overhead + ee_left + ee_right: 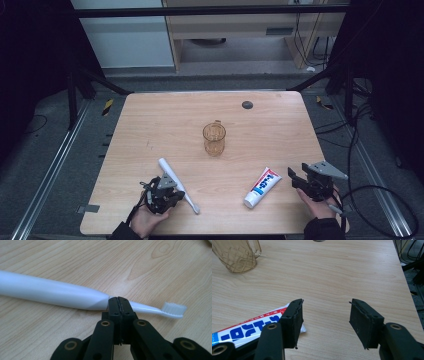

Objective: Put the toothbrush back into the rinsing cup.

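The left gripper (118,302) has its jaws fully closed, pad against pad, with nothing between them; the tips sit at the junction where the white handle of the toothbrush (62,293) narrows into its neck, touching or just short of it, which cannot be told from the left gripper view. The right gripper (325,317) has its jaws wide apart and empty, the toothpaste tube (244,330) lying just beside its left jaw at the lower left of the right gripper view. In the high view, the toothbrush (177,184) lies flat at lower centre-left, the tube (262,188) at lower centre-right, and the amber cup (214,138) stands upright at mid-frame on the table (150,125), well apart from both. Judgement: the work is at its start. Neither item is lifted or gripped; grasping both items remains.
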Tool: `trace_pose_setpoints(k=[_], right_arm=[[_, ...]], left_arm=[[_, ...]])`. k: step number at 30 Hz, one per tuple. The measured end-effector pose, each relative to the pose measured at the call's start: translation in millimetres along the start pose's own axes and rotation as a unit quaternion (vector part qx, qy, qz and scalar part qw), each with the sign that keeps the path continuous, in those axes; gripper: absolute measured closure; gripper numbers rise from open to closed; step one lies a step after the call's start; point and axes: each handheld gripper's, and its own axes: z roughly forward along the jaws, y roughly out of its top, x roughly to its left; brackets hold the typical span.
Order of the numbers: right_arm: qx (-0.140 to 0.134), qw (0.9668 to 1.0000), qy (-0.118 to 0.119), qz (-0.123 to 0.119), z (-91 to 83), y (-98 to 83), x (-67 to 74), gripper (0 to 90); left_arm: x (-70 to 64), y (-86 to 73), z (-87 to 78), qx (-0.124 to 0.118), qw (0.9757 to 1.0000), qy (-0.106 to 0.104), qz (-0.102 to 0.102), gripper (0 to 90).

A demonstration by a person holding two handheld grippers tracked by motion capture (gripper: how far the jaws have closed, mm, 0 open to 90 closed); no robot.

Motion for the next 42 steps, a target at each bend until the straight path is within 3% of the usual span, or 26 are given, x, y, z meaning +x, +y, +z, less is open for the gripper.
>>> trace_pose_setpoints(k=[11, 19, 27, 32, 36, 42], right_arm=[[0.002, 1.0, -0.002, 0.002, 0.6, -0.1, -0.3, 44.0], [0.003, 1.0, -0.004, 0.001, 1.4, -0.3, -0.9, 44.3], [0.001, 1.0, -0.003, 0.002, 1.0, -0.2, -1.2, 44.4], [0.002, 1.0, -0.004, 0.006, 0.9, -0.2, -2.0, 44.5], [0.004, 1.0, -0.003, 0.006, 1.9, -0.2, -1.2, 44.5], [0.006, 1.0, -0.003, 0.001, 4.2, -0.2, -0.6, 44.4]], left_arm=[[-4.8, 7.7, 8.6, -0.006, 0.9999, 0.003, 0.011, 89.7], [-1.8, 10.0, 11.0, -0.011, 0.9999, 0.008, 0.006, 89.7], [1.2, 12.9, -0.1, -0.033, 0.9994, 0.002, 0.006, 89.6], [16.6, 19.4, -15.0, -0.05, 0.9984, 0.025, 0.0, 89.1], [38.9, 25.0, -25.6, -0.058, 0.9967, 0.054, -0.016, 89.1], [69.8, 36.5, -23.2, -0.061, 0.9931, 0.094, -0.035, 89.3]])
